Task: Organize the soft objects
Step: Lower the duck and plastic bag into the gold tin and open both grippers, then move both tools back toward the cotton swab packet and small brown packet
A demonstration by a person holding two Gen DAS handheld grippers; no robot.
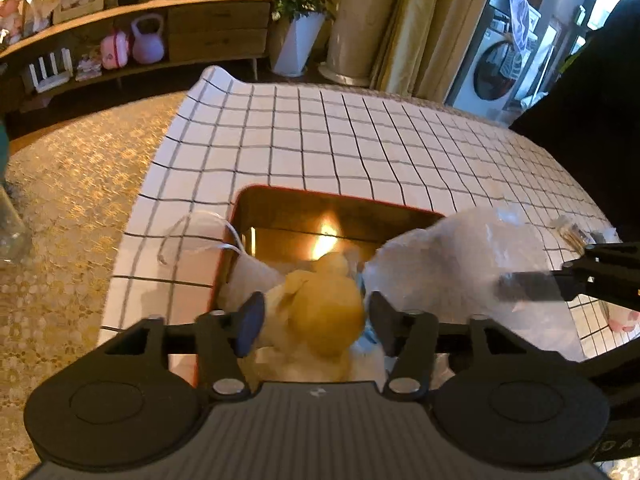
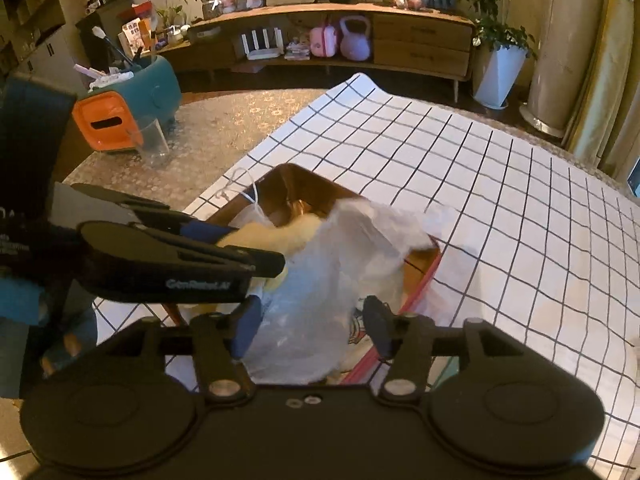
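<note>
A red-rimmed box with a shiny golden inside stands on a white checked cloth. In it lie a yellow plush toy and a white drawstring pouch. My left gripper is open, its fingers on either side of the plush. A crumpled clear plastic bag hangs over the box's right side. In the right wrist view the bag lies loose between the fingers of my open right gripper. The left gripper reaches in from the left over the box.
A person's dark sleeve fills the right edge. A small wrapped item lies on the cloth to the right of the box. Beyond the cloth stand a clear jar, a teal and orange bin, a wooden sideboard and a potted plant.
</note>
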